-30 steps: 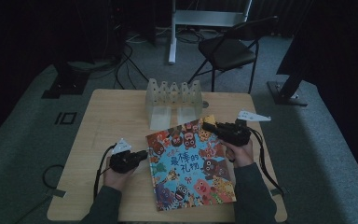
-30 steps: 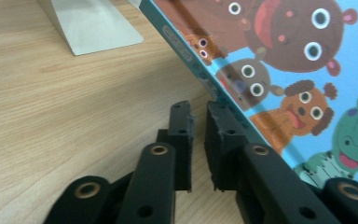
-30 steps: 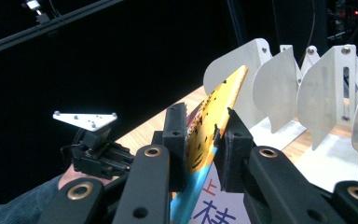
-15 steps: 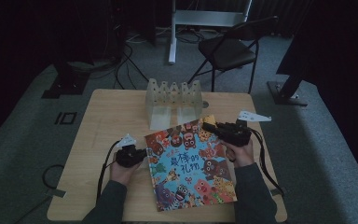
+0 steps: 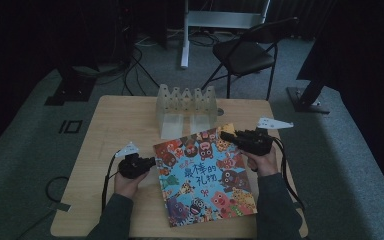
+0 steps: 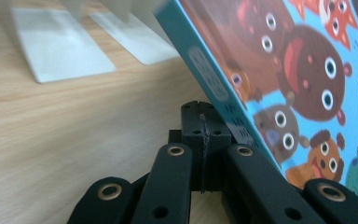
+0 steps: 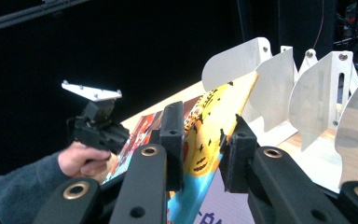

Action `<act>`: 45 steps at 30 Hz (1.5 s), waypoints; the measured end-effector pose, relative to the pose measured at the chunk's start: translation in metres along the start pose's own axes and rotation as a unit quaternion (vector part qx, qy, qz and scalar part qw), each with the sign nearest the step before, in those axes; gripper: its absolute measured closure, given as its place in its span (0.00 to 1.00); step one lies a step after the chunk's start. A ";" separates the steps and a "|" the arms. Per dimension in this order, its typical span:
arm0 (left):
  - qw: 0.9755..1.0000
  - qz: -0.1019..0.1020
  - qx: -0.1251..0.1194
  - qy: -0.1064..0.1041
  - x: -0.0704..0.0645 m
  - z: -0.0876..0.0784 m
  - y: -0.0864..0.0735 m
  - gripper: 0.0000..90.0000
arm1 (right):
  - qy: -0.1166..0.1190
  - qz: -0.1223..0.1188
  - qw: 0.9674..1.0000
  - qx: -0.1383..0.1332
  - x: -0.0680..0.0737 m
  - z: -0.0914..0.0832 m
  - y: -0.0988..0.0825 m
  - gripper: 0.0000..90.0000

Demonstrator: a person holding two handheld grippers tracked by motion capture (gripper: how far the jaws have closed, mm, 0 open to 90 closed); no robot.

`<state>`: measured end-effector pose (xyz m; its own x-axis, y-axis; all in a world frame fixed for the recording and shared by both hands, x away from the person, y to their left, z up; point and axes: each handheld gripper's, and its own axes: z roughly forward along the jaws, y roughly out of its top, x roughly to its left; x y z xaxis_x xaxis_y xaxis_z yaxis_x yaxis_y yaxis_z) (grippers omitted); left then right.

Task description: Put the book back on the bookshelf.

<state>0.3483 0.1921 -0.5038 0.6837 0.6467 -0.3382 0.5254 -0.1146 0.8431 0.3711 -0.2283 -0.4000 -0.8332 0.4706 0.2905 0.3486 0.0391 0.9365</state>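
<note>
While the right claw (image 7: 201,154) clamps the picture book (image 5: 205,175) by its far corner, lifting it near the tabletop's (image 5: 120,115) right edge, the left claw (image 6: 204,140), pressed together, nudges the spine. Next, probably stand it upright into the rack (image 5: 186,107).

Glossy book (image 5: 203,175), matt wooden table (image 5: 120,120)

Looks to me like a dim lab or recording studio rm, not a home. I see grey carpet (image 5: 25,150) w/ cables (image 5: 145,70) trailing across it, black stand bases (image 5: 70,92) at the edges, a folding chair (image 5: 245,52) pushed back, white metal frame legs (image 5: 220,20) behind, dark drapes (image 5: 360,45) around one small wooden table (image 5: 115,130).
</note>
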 end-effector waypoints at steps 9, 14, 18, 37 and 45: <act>1.000 -0.003 -0.002 -0.002 0.001 -0.003 0.002 1.00 | -0.023 -0.029 0.999 0.016 0.003 0.000 0.001 0.75; 0.999 -0.006 -0.025 -0.019 -0.003 -0.010 0.009 1.00 | -0.055 -0.032 0.998 0.029 0.003 -0.004 0.001 0.70; 0.999 -0.007 -0.030 -0.012 -0.009 -0.015 0.018 1.00 | -0.070 -0.036 0.997 0.019 0.004 -0.007 0.001 0.68; 0.994 0.011 -0.106 -0.005 -0.059 -0.043 0.049 1.00 | -0.100 -0.084 0.989 -0.063 0.016 -0.017 -0.002 0.61; 0.992 0.046 -0.117 -0.022 -0.071 -0.049 0.048 1.00 | -0.073 -0.099 0.988 -0.095 0.014 -0.025 -0.012 0.60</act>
<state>0.3003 0.1781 -0.4184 0.7476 0.6071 -0.2692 0.3310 0.0108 0.9436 0.3446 -0.2439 -0.4024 -0.8010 0.5932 0.0803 0.0875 -0.0167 0.9960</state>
